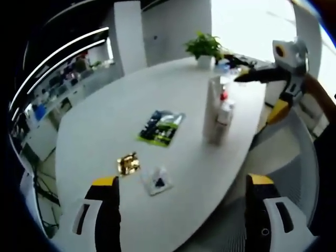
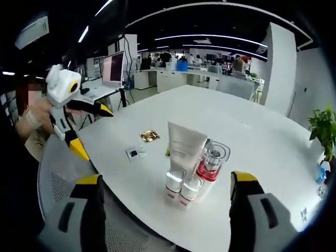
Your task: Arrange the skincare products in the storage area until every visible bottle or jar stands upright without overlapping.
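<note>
The skincare products stand upright in a tight cluster near the table edge: a tall white tube (image 2: 185,147), a clear bottle with a red base (image 2: 212,160) and two small white bottles (image 2: 175,184) in front. In the left gripper view the same cluster (image 1: 218,115) sits right of centre. My right gripper (image 2: 168,205) is open just short of the cluster, holding nothing. My left gripper (image 1: 181,210) is open over the near table edge, also holding nothing. Each gripper shows in the other's view, open: the right gripper (image 1: 253,100) and the left gripper (image 2: 98,135).
On the white table (image 1: 105,121) lie a green and black packet (image 1: 161,127), a gold sachet (image 1: 128,164) and a small white sachet (image 1: 156,181). A potted plant (image 1: 203,47) stands at the far end. A mesh chair (image 2: 58,173) sits by the near edge.
</note>
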Motion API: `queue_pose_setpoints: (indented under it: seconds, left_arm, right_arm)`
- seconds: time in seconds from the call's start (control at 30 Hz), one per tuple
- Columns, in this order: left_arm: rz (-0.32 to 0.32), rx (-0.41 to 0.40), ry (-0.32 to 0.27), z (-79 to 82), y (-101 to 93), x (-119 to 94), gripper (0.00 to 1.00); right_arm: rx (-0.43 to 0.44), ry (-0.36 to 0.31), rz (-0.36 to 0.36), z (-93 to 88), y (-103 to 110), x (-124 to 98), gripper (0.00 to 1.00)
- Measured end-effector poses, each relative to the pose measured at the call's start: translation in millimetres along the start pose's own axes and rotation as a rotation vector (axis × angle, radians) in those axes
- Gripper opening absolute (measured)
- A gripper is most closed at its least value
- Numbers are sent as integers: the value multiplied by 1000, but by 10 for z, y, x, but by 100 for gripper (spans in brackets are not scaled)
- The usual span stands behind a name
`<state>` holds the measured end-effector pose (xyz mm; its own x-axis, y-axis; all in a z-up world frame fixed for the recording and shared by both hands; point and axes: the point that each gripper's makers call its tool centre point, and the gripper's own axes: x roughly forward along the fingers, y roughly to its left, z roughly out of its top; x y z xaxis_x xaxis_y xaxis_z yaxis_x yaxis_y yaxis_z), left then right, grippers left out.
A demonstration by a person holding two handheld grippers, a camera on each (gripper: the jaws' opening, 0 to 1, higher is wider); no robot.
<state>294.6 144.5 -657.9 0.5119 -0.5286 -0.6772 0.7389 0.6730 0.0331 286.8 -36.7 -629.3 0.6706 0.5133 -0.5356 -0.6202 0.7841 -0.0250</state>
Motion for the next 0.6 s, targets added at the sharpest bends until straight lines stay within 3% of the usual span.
queue_pose_setpoints:
  seconds: [0.3,0.33,0.37,0.4,0.47,0.6]
  left_arm:
    - [-10,3,25,49,108,139,97]
    - [-12,3,28,48,114,159,97]
    - [-17,5,39,38,124,193,97]
    - [-21,7,46,31,129,213,97]
    - [-28,13,58,28,147,269,97]
    - [-36,19,61,54,194,371,97]
  right_arm:
    - [56,-24,-11,-52,-130,6,100]
    - [70,-15,-1,-71,-127,14,100]
    - [138,3,-16,-116,-150,19,100]
    - [127,-24,-4,-86,-166,34,97]
    - [168,-14,16,-115,-151,40,92]
    - [123,3,7,-142,-170,55,86]
